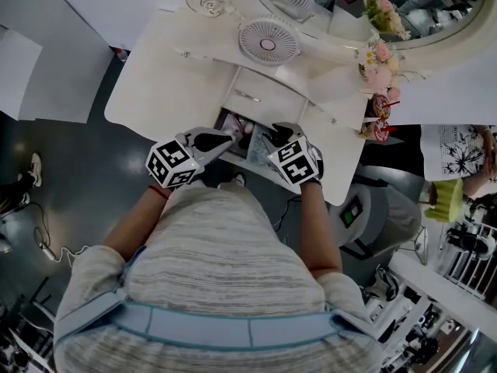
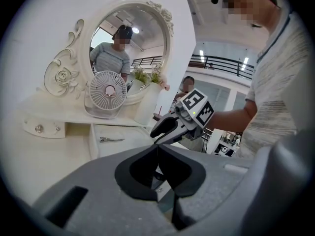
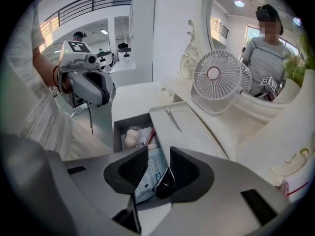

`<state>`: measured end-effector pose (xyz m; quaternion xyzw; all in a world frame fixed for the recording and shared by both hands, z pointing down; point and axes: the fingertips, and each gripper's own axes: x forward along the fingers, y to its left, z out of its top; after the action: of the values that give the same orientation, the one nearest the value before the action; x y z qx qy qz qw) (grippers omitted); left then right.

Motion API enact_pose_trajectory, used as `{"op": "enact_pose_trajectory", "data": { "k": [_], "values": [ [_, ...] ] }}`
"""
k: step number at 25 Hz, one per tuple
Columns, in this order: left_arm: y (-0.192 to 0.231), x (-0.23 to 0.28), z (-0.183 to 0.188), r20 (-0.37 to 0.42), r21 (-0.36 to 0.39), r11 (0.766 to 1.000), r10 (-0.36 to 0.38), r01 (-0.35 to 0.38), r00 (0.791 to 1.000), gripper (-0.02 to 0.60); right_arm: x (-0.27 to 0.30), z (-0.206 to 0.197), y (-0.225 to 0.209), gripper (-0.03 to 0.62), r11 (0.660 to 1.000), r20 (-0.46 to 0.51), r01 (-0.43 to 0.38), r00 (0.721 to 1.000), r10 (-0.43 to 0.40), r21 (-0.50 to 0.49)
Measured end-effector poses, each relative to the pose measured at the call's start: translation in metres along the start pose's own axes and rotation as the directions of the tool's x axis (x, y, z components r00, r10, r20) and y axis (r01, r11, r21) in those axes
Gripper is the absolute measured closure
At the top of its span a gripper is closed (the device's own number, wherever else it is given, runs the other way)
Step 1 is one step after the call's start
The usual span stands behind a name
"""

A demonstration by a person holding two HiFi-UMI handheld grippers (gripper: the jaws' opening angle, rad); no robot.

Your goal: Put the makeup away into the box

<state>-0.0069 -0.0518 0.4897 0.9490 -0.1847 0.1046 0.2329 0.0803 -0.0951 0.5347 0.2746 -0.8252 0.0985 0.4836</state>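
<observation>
Right gripper view: the right tongs (image 3: pixel 158 156) stand wide above the open grey drawer box (image 3: pixel 118 132) under the white tabletop (image 3: pixel 206 141). A glossy black makeup tube (image 3: pixel 164 182) lies inside, at the near end. The left tongs (image 2: pixel 157 151) are pressed together, empty. Best to lift straight up, clear of the rim.

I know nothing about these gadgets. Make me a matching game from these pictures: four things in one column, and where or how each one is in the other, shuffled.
Things:
1. small white round fan
2. thin metal hair clip
3. pink flower bunch
4. right gripper

Places or states:
A. jaws apart above the open dark drawer
B. at the right end of the white vanity table
C. standing upright mid-table, before the oval mirror
D. lying flat on the tabletop behind the drawer

Pairs: 1-C, 2-D, 3-B, 4-A.
</observation>
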Motion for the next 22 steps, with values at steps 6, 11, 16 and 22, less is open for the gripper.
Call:
{"op": "enact_pose_trajectory", "data": {
  "k": [6,11,16,22],
  "values": [
    [0.005,-0.006,-0.001,0.015,-0.013,1.0,0.021,-0.021,1.0,0.568,0.006,0.021,-0.011,0.471,0.998,0.001,0.005,1.0,-0.005,-0.056],
    [0.011,-0.012,-0.002,0.025,-0.023,0.999,0.041,-0.041,0.999,0.569,0.018,0.036,-0.016,0.471,0.995,-0.006,-0.001,1.0,0.0,-0.103],
    [0.014,-0.02,-0.003,0.034,-0.035,0.998,0.06,-0.058,0.998,0.568,0.033,0.052,-0.02,0.473,0.986,-0.025,-0.014,1.0,0.009,-0.166],
    [0.02,-0.03,-0.007,0.046,-0.053,0.995,0.087,-0.085,0.995,0.568,0.055,0.07,-0.025,0.473,0.978,-0.043,-0.029,0.999,0.021,-0.207]
  ]
}}
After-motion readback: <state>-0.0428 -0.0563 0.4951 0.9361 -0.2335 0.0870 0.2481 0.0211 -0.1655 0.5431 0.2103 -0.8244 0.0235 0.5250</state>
